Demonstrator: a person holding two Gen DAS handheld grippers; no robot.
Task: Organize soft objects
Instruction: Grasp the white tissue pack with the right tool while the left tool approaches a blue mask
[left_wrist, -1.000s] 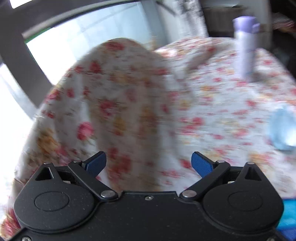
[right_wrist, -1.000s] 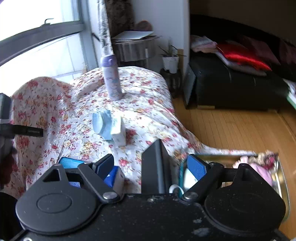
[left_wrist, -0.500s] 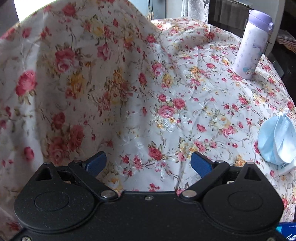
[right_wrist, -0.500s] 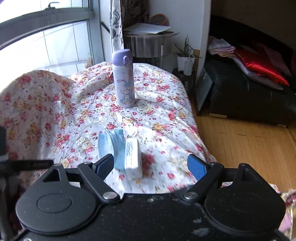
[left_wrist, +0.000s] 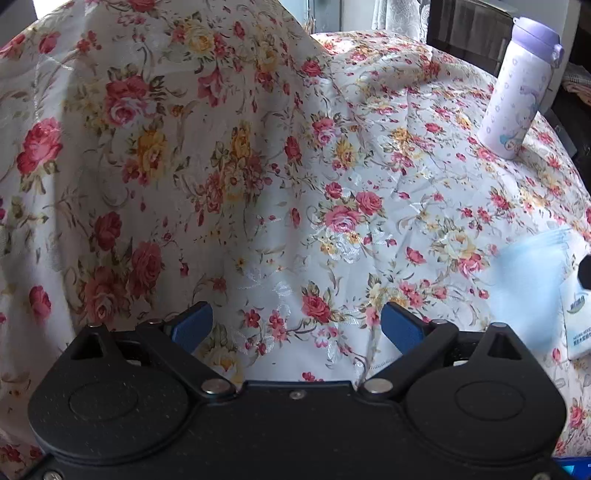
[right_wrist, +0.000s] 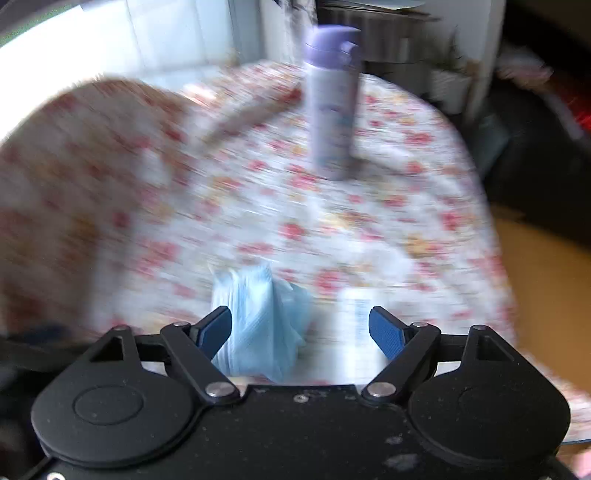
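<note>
Both your claws stand apart, left claw (left_wrist: 297, 328) over bare floral cloth (left_wrist: 258, 177), right claw (right_wrist: 300, 330) just closing slightly, blurred blue face mask (right_wrist: 258, 317) apparently between its pads, ungripped.

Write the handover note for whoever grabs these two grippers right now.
Left gripper: open, empty, pointed down at the floral cloth, nothing between its fingers.
Right gripper: open, jaws have just been closing a little, coming in on the blue face mask, which sits between the fingers nearer the left one; pads not yet pressing. This view is blurred.
Things: mask and white tissue pack lie side by side on the cloth; purple bottle stands upright farther back.
Done: nothing gripped yet.
Left: close on the mask, put it away, then probably the tissue pack.
</note>
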